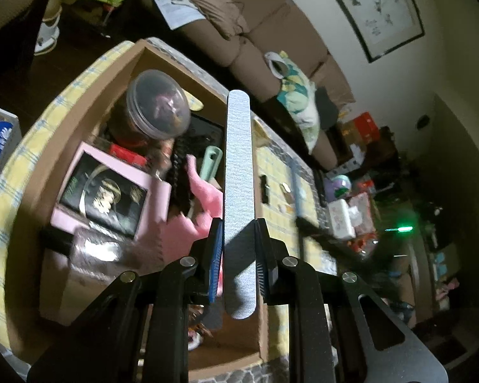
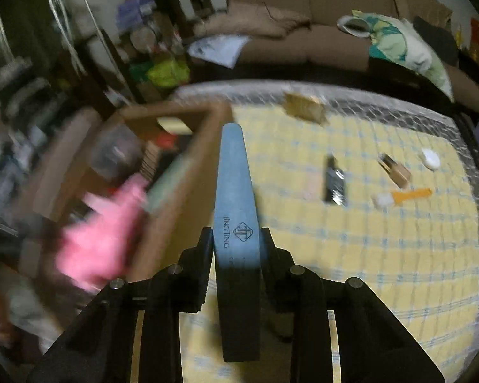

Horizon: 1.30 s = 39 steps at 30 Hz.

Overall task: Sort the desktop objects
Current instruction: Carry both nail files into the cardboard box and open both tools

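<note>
Grey nail file pinched in L gripper; blue file in R gripper, prob. above box.

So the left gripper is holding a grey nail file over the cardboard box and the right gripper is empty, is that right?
Not quite: the right gripper is not empty. The right wrist view shows it shut on a blue nail file. The left gripper does hold the grey nail file over the cardboard box.

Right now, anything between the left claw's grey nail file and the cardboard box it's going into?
Nothing visible blocks it. The left claw holds the grey nail file over the open cardboard box. The box is crowded, though: a clear lidded jar, a pink case and a pink item lie below.
</note>
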### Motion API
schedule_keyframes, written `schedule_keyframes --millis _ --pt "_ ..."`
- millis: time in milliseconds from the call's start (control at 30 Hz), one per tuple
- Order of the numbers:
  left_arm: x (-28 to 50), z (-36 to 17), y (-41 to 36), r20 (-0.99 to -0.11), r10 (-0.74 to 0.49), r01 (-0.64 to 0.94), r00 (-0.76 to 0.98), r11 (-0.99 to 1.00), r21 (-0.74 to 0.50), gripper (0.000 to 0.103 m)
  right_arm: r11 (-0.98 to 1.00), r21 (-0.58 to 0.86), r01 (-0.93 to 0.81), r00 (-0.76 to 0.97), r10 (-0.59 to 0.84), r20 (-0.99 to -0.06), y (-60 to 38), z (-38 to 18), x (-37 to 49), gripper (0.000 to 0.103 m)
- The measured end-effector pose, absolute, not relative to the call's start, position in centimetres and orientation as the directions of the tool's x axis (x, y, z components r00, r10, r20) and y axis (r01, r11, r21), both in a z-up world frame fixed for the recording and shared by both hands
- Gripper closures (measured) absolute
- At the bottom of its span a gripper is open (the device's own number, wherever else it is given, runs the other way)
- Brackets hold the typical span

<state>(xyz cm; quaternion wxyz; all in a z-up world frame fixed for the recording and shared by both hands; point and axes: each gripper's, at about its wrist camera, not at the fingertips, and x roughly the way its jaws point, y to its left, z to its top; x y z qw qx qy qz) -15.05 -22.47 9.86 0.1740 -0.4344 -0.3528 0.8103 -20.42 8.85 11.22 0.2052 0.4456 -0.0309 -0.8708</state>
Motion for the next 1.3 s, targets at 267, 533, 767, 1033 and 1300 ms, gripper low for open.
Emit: schedule_keyframes --millis 267,533,767,1033,1300 --pt "-21.8 10.5 -19.9 -0.724 0.485 0.041 -0.49 -0.817 -0.575 0.085 -0.803 0.52 0.291 -0.405 -0.596 -0.694 2.9 12.9 -25.2 0.075" --pt "-26.6 8.9 -16.5 -0.831 0.354 0.03 -0.428 -0.914 -0.405 0.085 -0.837 0.52 0.169 -0.428 -0.538 -0.726 0.5 9.6 -29.3 0.072" --pt "-25.8 8.3 -17.6 -0.839 0.328 0.084 -0.433 -0.912 -0.4 0.059 -0.869 0.451 0.205 -0.46 -0.492 -0.74 1.2 9.5 -29.1 0.067" --pt "-23.8 10.1 -20.2 -0.832 0.314 0.117 -0.457 -0.906 -0.406 0.05 -0.87 0.444 0.215 -0.481 -0.49 -0.727 2.5 11.3 -27.3 0.066" --pt "-18.4 13.5 -20.5 -0.824 0.262 0.093 -0.502 -0.931 -0.353 0.026 -0.899 0.347 0.266 -0.497 -0.437 -0.75 3.4 13.7 -22.5 0.031"
